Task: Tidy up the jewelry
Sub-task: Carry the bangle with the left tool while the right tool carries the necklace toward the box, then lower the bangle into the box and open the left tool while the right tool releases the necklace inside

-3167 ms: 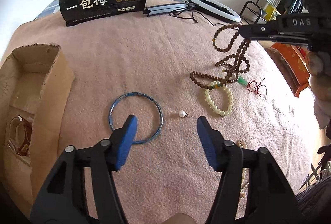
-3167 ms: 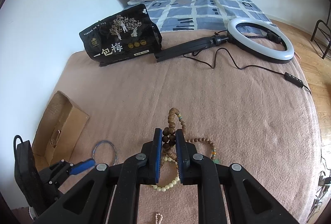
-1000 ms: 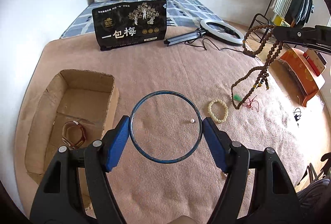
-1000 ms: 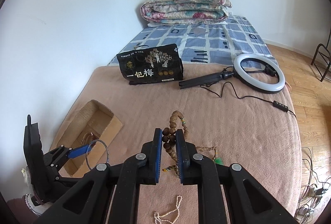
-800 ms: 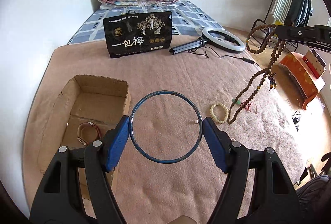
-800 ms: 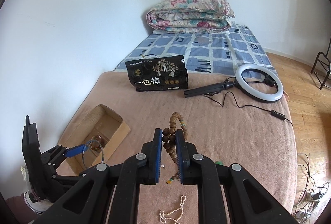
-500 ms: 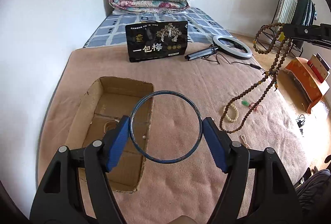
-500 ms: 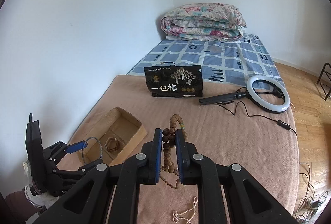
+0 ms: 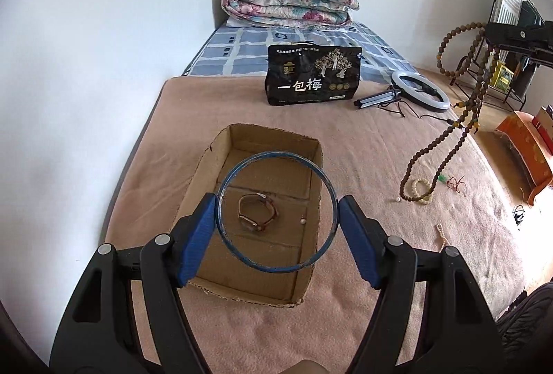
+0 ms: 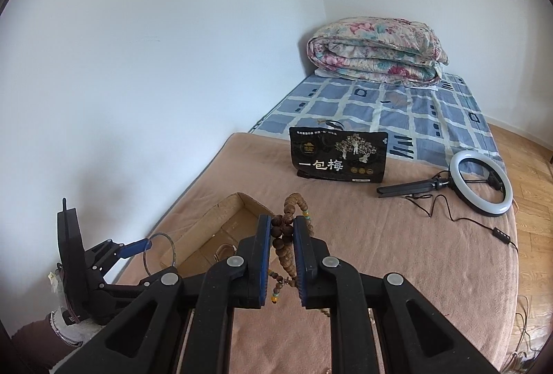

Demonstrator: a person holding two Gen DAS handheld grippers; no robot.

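Here, two grippers, both mine. My left gripper (image 9: pixel 276 228) has its fingers spread wide and pinching one blue bangle (image 9: pixel 275 211) by its sides, held over the one cardboard box (image 9: pixel 207 173) on the tan blanket (image 9: pixel 363 146). My right gripper (image 10: pixel 280 253) has its fingers pressed close on one long string of brown beads (image 10: pixel 284 235); in the left view that string hangs in loops from the gripper down to the blanket.

Inside the box I count two things: one brown watch (image 9: pixel 257 212) and one small white pearl (image 9: pixel 302 221). Loose on the blanket: one cream bead bracelet (image 9: pixel 422 190), one more pearl (image 9: pixel 398 199) beside it, and one string of small white beads (image 9: pixel 441 235) near my right finger. Behind them stand one black bag (image 9: pixel 314 75) and one ring light (image 9: pixel 420 90); one folded quilt (image 9: pixel 288 0) lies on the checked sheet.

The white string is partly hidden by my finger. The green and red bits at the brown string's end are too small to make out. The right gripper's body is cut off at the edge of the left view.
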